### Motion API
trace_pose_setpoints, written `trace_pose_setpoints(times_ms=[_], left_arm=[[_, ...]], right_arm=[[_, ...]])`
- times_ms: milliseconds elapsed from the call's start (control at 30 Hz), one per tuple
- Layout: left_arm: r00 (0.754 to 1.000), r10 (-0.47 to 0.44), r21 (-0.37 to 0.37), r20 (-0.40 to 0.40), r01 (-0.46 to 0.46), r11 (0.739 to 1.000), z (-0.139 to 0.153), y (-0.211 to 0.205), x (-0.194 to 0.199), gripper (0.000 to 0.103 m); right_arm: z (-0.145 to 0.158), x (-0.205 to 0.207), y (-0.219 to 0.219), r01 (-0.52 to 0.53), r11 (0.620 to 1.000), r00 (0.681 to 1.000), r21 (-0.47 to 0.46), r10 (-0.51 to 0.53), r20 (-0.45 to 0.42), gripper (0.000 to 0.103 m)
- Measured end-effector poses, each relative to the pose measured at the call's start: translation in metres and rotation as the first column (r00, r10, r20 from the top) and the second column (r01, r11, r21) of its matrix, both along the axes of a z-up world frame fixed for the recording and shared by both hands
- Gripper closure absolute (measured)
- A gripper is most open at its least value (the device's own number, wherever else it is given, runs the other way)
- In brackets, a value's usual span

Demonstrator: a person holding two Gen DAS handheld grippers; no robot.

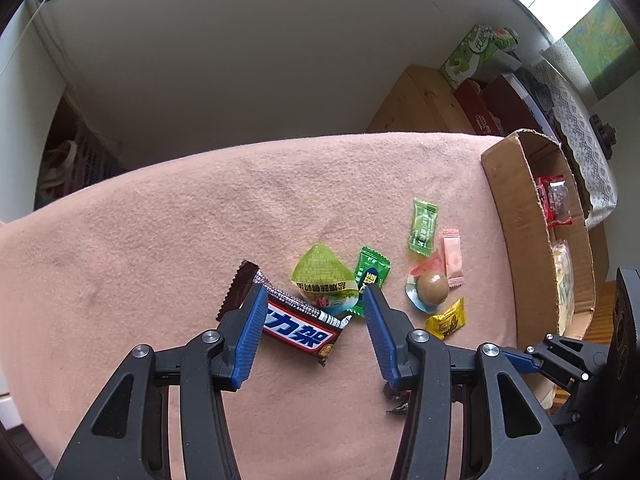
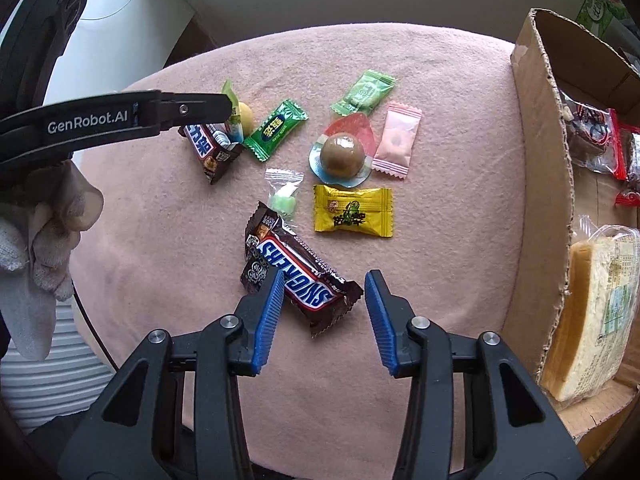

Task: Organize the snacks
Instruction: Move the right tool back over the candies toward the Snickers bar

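Snacks lie loose on a pink cloth [image 2: 440,80]. My left gripper [image 1: 316,298] hangs open just above a brown bar with Chinese print [image 1: 298,326] and a green jelly cup [image 1: 324,276]; neither pad presses on them. In the right wrist view it [image 2: 230,110] reaches in from the left over the same bar [image 2: 210,148], held by a gloved hand [image 2: 40,220]. My right gripper [image 2: 325,280] is open over a Snickers bar [image 2: 304,270]. Its left pad overlaps the wrapper and its right pad stands apart.
A cardboard box [image 2: 536,160] stands at the right with red packets [image 2: 600,140] and a wrapped cake slice [image 2: 592,320] inside. Between the bars lie a yellow candy [image 2: 352,210], a pink candy [image 2: 398,140], green candies [image 2: 276,128], and a brown ball in a cup [image 2: 342,152].
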State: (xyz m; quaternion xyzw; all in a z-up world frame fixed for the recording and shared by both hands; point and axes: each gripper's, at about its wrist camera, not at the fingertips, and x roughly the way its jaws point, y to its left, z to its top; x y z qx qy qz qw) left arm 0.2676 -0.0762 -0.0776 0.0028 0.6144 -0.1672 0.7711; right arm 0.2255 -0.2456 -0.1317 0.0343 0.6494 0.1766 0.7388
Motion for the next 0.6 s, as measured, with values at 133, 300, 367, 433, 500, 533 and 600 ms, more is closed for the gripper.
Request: trace_pose_setpoints(times_ms=[133,300,367,433,500,533,600], left_arm=[[1.0,-0.027,0.007,-0.013,0.027,1.0,-0.008,-0.003,0.001,0.055],[0.999,-0.051,0.017,0.005,0.051,0.999,-0.011,-0.006,0.005,0.055],[0.997,-0.071,0.028,0.014,0.07,0.997,-0.011,-0.008,0.005,0.055],[0.996,-0.091,0.032,0.021,0.09,0.995,-0.011,-0.011,0.003,0.055],[0.993,-0.115,0.031,0.021,0.114,0.993,-0.011,-0.015,0.003,0.055],[0.991,-0.132,0.037,0.021,0.131,0.991,-0.011,-0.016,0.001,0.055],[0.985,-0.171,0.054,0.026,0.169,0.984,-0.012,-0.022,-0.001,0.055]], right_arm=[[-0.007,-0.002,0.005,-0.017,1.0,1.0,-0.007,0.017,-0.014,0.059],[-0.011,-0.007,0.012,-0.036,0.999,0.999,-0.011,0.036,-0.02,0.059],[-0.011,-0.008,0.013,-0.044,0.999,0.999,-0.019,0.044,-0.015,0.059],[-0.011,-0.007,0.014,-0.052,0.998,0.999,-0.027,0.052,-0.009,0.059],[-0.01,-0.005,0.016,-0.062,0.998,0.998,-0.034,0.062,-0.002,0.059],[-0.009,-0.004,0.018,-0.066,0.997,0.998,-0.043,0.066,0.006,0.059],[-0.007,0.0,0.023,-0.082,0.995,0.996,-0.062,0.083,0.021,0.059]])
